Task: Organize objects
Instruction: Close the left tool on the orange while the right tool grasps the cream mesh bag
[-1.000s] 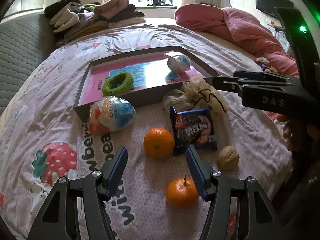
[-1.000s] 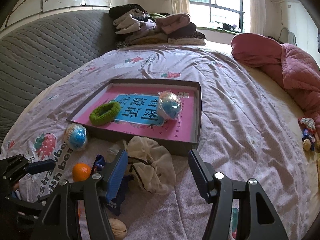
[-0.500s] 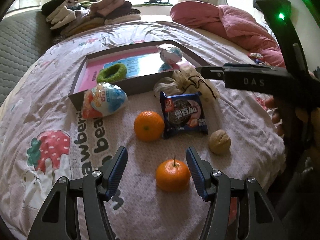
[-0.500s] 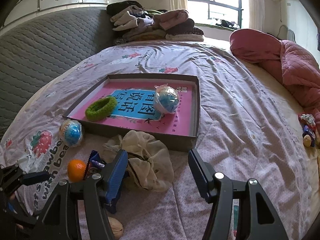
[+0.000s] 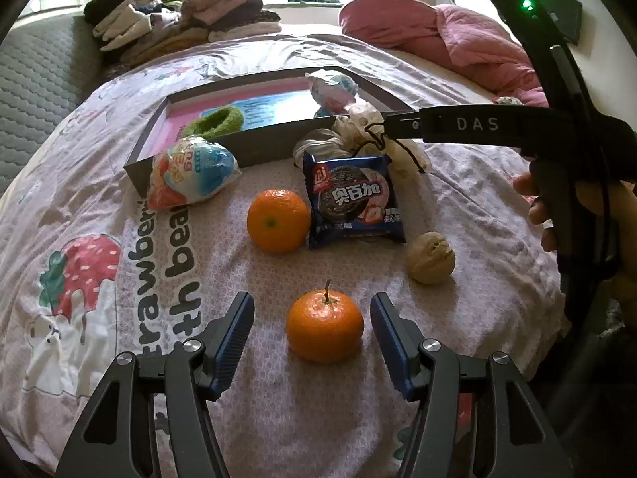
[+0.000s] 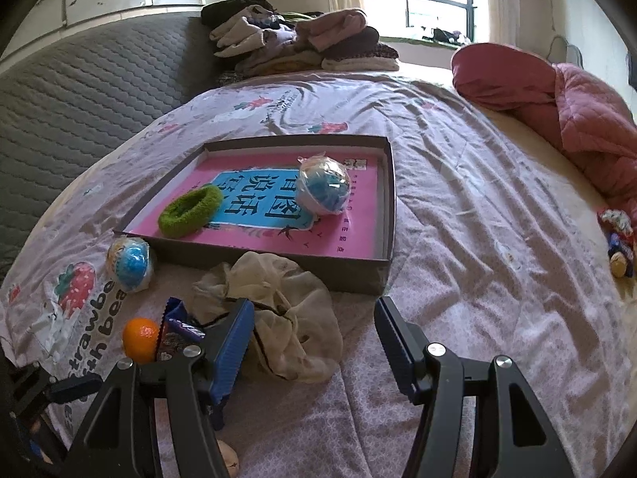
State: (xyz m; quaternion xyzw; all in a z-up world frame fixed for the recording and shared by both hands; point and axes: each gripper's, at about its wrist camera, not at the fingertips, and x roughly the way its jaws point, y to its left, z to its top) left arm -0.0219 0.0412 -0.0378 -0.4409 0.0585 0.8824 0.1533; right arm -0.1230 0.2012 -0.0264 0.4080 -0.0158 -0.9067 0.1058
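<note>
Left wrist view: the left gripper [image 5: 312, 318] hangs low over the bedsheet [image 5: 278, 406] with its jaws apart, and a stemmed orange [image 5: 325, 326] sits on the sheet between the two fingers, touching neither pad. Beyond it lie a second orange [image 5: 278, 220], just beside a blue cookie pack [image 5: 352, 202], and a walnut [image 5: 430, 257] to the right. A wrapped ball [image 5: 191, 172] leans against the near wall of the tray [image 5: 262, 150]. A cream pouch [image 5: 358, 135] is bunched against that wall too. Inside the tray are a green hair tie [image 5: 215, 121] and another wrapped ball [image 5: 332, 87]. The right gripper reaches in from the right, side-on, its tip over the pouch; a hand [image 5: 597, 215] holds its grip.

Right wrist view: the right gripper [image 6: 314, 334] has its jaws apart with nothing between the pads. Its left finger is over the pouch [image 6: 286, 318]; the right finger is over bare sheet. The tray [image 6: 342, 267] lies just beyond, with the hair tie [image 6: 190, 210] and ball [image 6: 324, 185] in it. The outer ball [image 6: 129, 259] and one orange [image 6: 140, 336] lie to the left. Folded clothes [image 6: 294, 40] are stacked far back.
</note>
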